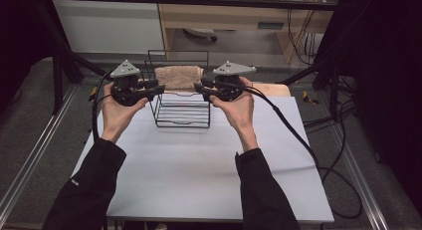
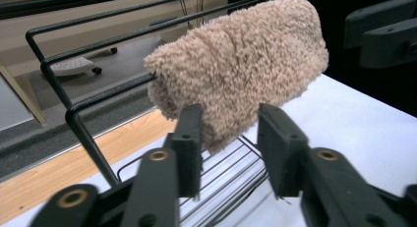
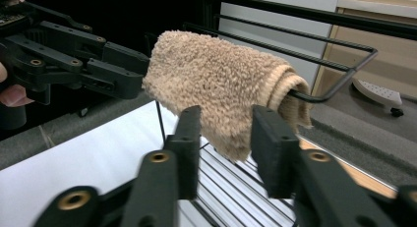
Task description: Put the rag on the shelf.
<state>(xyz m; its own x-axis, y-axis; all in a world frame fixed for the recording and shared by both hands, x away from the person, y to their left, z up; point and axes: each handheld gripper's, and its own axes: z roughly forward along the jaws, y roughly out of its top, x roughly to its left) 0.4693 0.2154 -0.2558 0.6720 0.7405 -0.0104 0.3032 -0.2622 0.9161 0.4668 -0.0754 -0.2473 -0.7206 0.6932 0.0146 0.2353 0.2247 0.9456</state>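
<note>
Fleece, thick and nubbly, makes up the tan folded towel (image 1: 177, 76) that hangs draped over a top rail of the black wire rack (image 1: 181, 121), and its looped pile shows as small curled tufts in both gripper views. The towel (image 2: 241, 65) bulges round like a soft roll over the thin bar, and its lower edge drops between my left gripper's (image 2: 230, 138) two blocky black jaws, which stand apart with the cloth in the gap, not pressed shut on it. From my right gripper (image 3: 225, 138) the same towel (image 3: 216, 84) shows its folded end, layered like a coil with a smoother ribbed hem, and again a corner hangs down between jaws held narrowly parted around it; whether either pad touches the pile I cannot tell. The rack is made of slim round rods bent at right angles, with a floor of parallel wires, and it stands near the far edge of the smooth matte white tabletop (image 1: 199, 165). In the high view my left gripper (image 1: 160, 87) and right gripper (image 1: 198, 87) face each other at the towel's two ends, each topped by a grey three-cornered plate, my hands in long black sleeves (image 1: 89, 190).
</note>
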